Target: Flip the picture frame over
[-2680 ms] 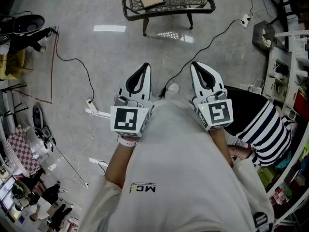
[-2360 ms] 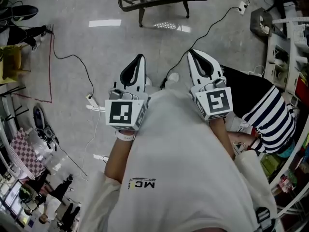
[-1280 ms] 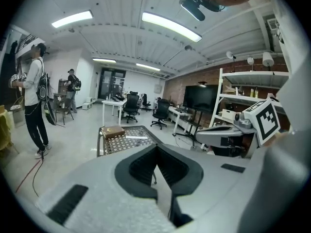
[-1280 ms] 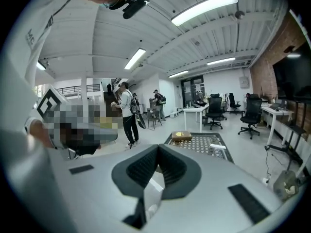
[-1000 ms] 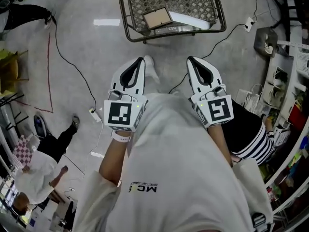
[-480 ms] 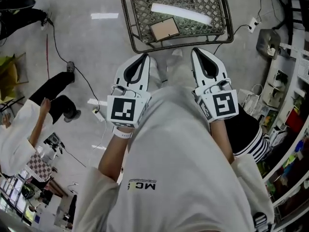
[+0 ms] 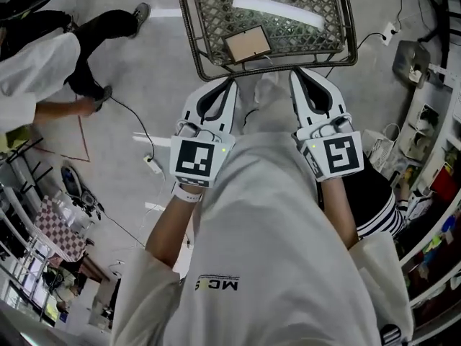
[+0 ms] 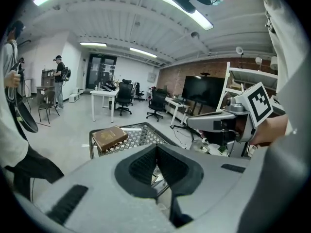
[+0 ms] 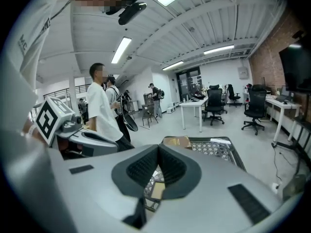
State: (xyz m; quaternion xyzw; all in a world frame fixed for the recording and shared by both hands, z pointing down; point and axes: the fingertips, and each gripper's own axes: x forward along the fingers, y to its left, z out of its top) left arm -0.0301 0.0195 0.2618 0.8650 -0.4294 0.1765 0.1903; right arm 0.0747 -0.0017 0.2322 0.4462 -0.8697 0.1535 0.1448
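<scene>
The picture frame (image 7: pixel 247 44) lies on a low metal mesh table (image 7: pixel 193 31) with its brown backing up, near the table's front edge. In the head view my left gripper (image 7: pixel 229 83) and right gripper (image 7: pixel 298 73) are held side by side at waist height, tips just short of that edge. Both are shut with nothing between the jaws. In the right gripper view a tan piece of the frame (image 9: pixel 156 188) shows below the shut jaws (image 9: pixel 158 147). The left gripper view has its shut jaws (image 8: pixel 156 147) pointing over the table (image 8: pixel 138 132).
A brown book (image 8: pixel 109 137) lies at the table's far end. A person in white (image 7: pixel 43 63) crouches at the left on the floor. Cables (image 7: pixel 144 132) trail there. Someone in a striped shirt (image 7: pixel 378 215) and shelving (image 7: pixel 432 114) are at the right.
The mesh table and frame have come from the top of the head view to just ahead of both grippers. A person in white crossed the floor at the left. Both grippers stayed shut.
</scene>
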